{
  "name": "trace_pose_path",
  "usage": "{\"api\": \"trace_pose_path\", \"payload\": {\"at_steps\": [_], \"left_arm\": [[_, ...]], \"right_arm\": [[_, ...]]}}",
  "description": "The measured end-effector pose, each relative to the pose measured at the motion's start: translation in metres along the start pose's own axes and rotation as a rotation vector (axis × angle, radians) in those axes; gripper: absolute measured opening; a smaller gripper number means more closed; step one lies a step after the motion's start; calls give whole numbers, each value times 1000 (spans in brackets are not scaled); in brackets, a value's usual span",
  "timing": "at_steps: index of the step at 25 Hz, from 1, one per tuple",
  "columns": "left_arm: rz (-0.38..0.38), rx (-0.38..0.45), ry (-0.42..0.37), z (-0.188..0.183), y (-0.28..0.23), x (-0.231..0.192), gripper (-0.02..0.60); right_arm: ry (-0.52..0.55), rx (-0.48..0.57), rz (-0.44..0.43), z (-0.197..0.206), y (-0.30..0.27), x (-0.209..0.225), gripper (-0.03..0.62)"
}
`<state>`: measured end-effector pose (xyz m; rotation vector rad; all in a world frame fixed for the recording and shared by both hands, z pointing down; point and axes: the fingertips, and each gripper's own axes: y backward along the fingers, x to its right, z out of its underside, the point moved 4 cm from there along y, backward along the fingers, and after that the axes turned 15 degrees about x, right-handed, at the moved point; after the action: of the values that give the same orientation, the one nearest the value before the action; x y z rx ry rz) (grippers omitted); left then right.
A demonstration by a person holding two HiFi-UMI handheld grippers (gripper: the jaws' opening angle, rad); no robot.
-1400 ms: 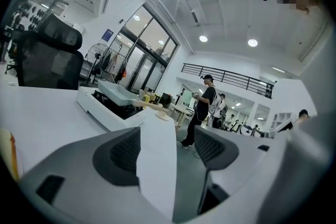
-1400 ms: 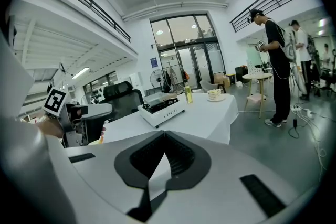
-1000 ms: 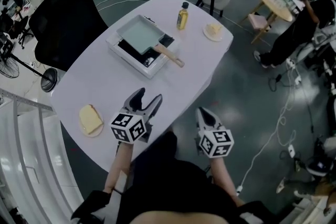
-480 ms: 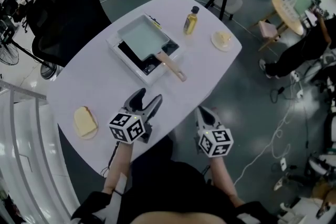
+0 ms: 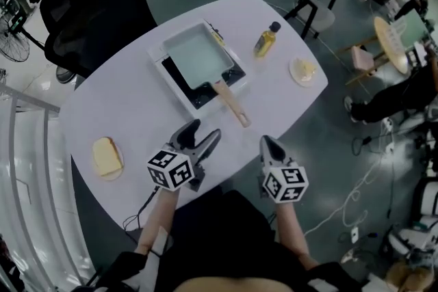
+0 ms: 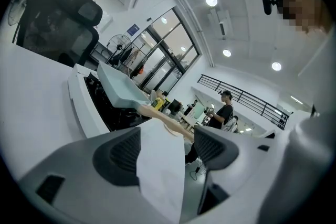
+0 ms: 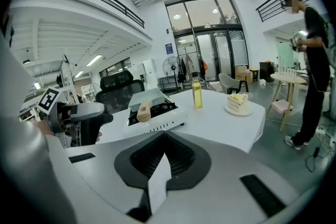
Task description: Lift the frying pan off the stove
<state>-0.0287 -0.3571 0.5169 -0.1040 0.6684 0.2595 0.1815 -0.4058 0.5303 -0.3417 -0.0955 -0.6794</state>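
Since the frying pan (image 5: 198,58) sits flat on the stove (image 5: 176,94), nothing's done yet. Left tongs (image 5: 204,131) are spread wide and empty, right tongs (image 5: 268,144) are pinched closed on nothing. Both hover short of the stove, on the wooden handle (image 5: 233,104) side. Grab and lift are left.

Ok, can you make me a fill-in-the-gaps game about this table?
The pan sits on the white ____.
Its handle is made of ____.
The left claw is open, but the right claw is ____.
Missing words: stove, wood, shut.
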Motion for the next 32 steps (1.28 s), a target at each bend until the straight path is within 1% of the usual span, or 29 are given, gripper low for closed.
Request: {"api": "trace_pose_path", "payload": {"at_steps": [3, 9, 12, 14, 16, 20, 22, 25, 27, 29, 31, 32], "left_arm": [[-1, 12, 8, -2, -1, 2, 301], [-14, 47, 49, -5, -3, 3, 301], [-47, 61, 44, -7, -8, 0, 301], [-78, 83, 45, -9, -11, -4, 301], [-102, 118, 64, -13, -16, -6, 301], [-134, 194, 134, -20, -22, -9, 301], [-165, 221, 147, -21, -24, -13, 301], [-200, 242, 160, -20, -30, -17, 301], [-194, 255, 210, -18, -35, -16, 301], [-160, 257, 283, -14, -44, -14, 301], [-120, 229, 336, -8, -56, -11, 301], [-107, 206, 345, -5, -64, -10, 301]], "right_arm": [[-4, 0, -16, -5, -13, 1, 6], [12, -7, -92, -13, -45, 2, 6], [11, -10, -117, -21, -68, 8, 6], [11, -18, -150, -25, -83, 10, 6], [16, -21, -196, -30, -98, 11, 6], [29, -41, -275, -38, -122, 14, 6], [28, -50, -302, -40, -132, 18, 6], [34, -64, -342, -41, -145, 25, 6], [39, -73, -366, -43, -152, 30, 6], [47, -78, -388, -45, -158, 34, 6], [55, -84, -406, -47, -163, 38, 6], [59, -88, -415, -49, -165, 39, 6]]}}
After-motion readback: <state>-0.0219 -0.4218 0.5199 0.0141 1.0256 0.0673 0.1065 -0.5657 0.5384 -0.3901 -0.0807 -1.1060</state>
